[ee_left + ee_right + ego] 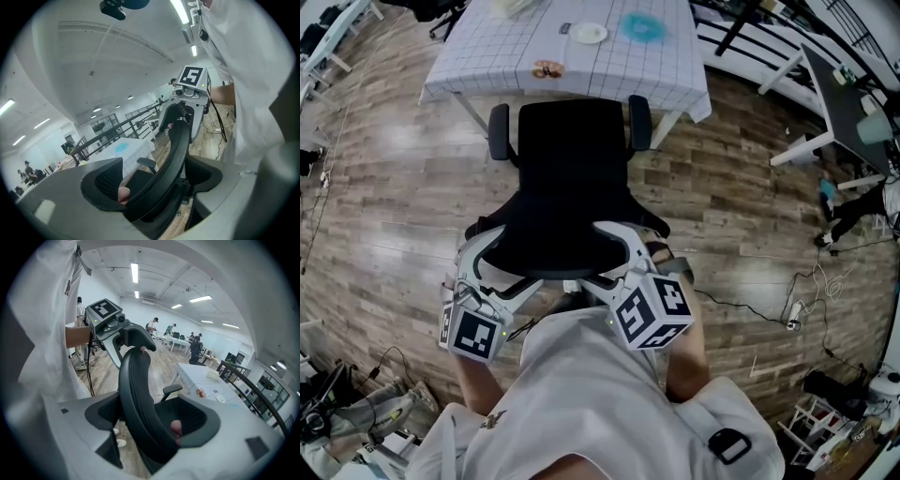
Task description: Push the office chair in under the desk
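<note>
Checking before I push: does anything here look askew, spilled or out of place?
Nothing looks spilled or damaged. The office chair stands roughly square to the desk, pulled out from it; the left hand-held gripper and the right hand-held gripper clamp its backrest. Loose cables lie on the floor to the right, apart from the chair.

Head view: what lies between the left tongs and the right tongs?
The backrest top rim spans that stretch. The left tongs and right tongs each clamp one end of it. Both gripper views show this too.
</note>
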Demonstrator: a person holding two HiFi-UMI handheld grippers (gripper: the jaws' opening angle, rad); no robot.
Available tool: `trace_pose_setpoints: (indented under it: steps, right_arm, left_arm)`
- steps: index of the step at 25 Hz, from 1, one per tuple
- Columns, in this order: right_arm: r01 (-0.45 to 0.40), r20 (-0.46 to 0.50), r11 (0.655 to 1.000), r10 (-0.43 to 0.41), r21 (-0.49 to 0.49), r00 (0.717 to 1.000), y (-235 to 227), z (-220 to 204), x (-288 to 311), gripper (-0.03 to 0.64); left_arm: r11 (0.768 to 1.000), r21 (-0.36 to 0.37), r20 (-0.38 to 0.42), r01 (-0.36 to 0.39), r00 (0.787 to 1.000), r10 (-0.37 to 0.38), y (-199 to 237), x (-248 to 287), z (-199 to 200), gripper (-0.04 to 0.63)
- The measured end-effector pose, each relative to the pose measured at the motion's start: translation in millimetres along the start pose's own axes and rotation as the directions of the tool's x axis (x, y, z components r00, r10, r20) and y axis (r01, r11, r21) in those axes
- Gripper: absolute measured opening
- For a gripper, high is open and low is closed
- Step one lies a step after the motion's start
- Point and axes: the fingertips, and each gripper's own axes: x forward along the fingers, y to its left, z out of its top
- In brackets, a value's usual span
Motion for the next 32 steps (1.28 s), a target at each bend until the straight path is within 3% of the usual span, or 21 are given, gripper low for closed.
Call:
trace_pose_setpoints:
  steps: [6, 22, 32]
  right_arm:
    - [-0.007, 0.007, 1.000, 0.007, 0.005, 1.000, -10, 2, 2, 0.371]
    - [0.004, -0.014, 1.000, -0.004, -0.023, 1.000, -36, -2, 13, 0.373]
    - [0.027, 0.001, 1.000, -0.027, 0.009, 1.000, -51, 4, 24, 0.374]
  left_arm:
    - [1.000, -0.011, 0.015, 0.008, 1.000, -0.008, 7, 6, 1, 0.419]
    - [1.000, -0.007, -0.035, 0.023, 0.999, -0.023, 28, 25, -4, 0.413]
    - [0.998, 0.014, 0.002, 0.063, 0.998, -0.063, 49, 31, -8, 0.413]
